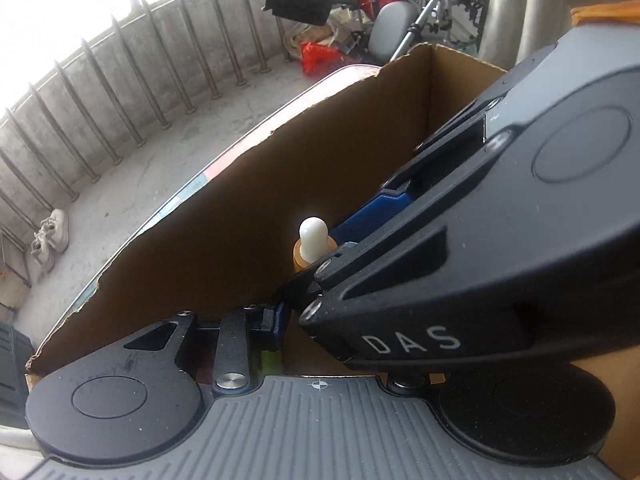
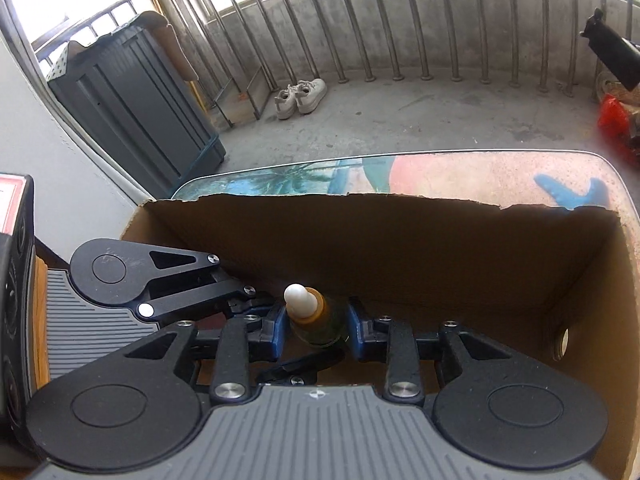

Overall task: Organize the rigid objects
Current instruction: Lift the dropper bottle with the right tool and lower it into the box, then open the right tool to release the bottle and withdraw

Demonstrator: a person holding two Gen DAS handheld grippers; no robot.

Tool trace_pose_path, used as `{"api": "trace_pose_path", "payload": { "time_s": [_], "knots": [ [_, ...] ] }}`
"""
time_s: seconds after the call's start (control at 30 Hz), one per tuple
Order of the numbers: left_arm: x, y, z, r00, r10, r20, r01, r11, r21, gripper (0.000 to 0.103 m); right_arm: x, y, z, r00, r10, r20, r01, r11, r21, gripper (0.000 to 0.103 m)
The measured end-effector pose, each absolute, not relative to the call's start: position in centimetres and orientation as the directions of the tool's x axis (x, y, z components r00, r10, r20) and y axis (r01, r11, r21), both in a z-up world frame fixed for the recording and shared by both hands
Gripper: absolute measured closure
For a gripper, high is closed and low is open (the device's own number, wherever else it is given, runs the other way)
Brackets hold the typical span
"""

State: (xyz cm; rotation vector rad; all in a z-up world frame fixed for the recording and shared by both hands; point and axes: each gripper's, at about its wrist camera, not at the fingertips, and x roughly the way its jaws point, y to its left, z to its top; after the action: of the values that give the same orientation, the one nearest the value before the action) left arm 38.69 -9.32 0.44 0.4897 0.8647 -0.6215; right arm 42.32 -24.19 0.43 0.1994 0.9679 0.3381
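Concrete balcony floor [image 2: 400, 120] ringed by metal railing bars [image 2: 400, 20]; dark slatted cabinet [image 2: 136, 112] at upper left of the right wrist view, pair of pale sneakers [image 2: 300, 96] by the rail, red bag [image 2: 612, 120] at far right. Wheelchair [image 1: 420, 12] at top centre of the left wrist view.

Table [image 2: 460, 176] with faded printed top, mid-frame. Open cardboard box [image 2: 400, 240] on it, torn rim, brown inner walls filling the centre of both views.

Right gripper [image 2: 316, 332] low centre in its own view, inside the box, blue pads against both sides of a dropper bottle [image 2: 316, 320]: clamped on it. Bottle tilted, amber-green body, orange collar, white rubber bulb [image 2: 298, 298] toward upper left.

Left gripper [image 2: 248, 302] reaching in from lower left, fingertips just beside the bottle; fingers hidden behind the other tool, so cannot tell whether apart or together. Bulb also seen mid-frame in the left wrist view [image 1: 314, 240].
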Motion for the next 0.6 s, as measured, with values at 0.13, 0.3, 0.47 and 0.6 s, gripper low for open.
{"api": "trace_pose_path", "payload": {
  "time_s": [0.13, 0.3, 0.47, 0.6],
  "knots": [
    [39.6, -8.4, 0.7, 0.481, -0.315, -0.819, 0.659, 0.745, 0.100, 0.071, 42.8, -23.7, 0.2, 0.531, 0.371, -0.762, -0.206, 0.929, 0.308, 0.069],
    [39.1, -8.2, 1.0, 0.500, -0.275, -0.822, 0.647, 0.749, 0.143, 0.071, 43.8, -23.2, 0.3, 0.523, 0.385, -0.760, -0.200, 0.923, 0.330, 0.069],
    [39.0, -8.2, 1.1, 0.512, -0.237, -0.826, 0.645, 0.741, 0.187, 0.069, 44.0, -23.3, 0.0, 0.526, 0.398, -0.752, -0.196, 0.917, 0.348, 0.068],
    [38.8, -8.7, 1.1, 0.506, -0.182, -0.843, 0.631, 0.744, 0.218, 0.060, 44.5, -23.5, -0.3, 0.510, 0.420, -0.751, -0.168, 0.905, 0.391, 0.063]
  ]
}}
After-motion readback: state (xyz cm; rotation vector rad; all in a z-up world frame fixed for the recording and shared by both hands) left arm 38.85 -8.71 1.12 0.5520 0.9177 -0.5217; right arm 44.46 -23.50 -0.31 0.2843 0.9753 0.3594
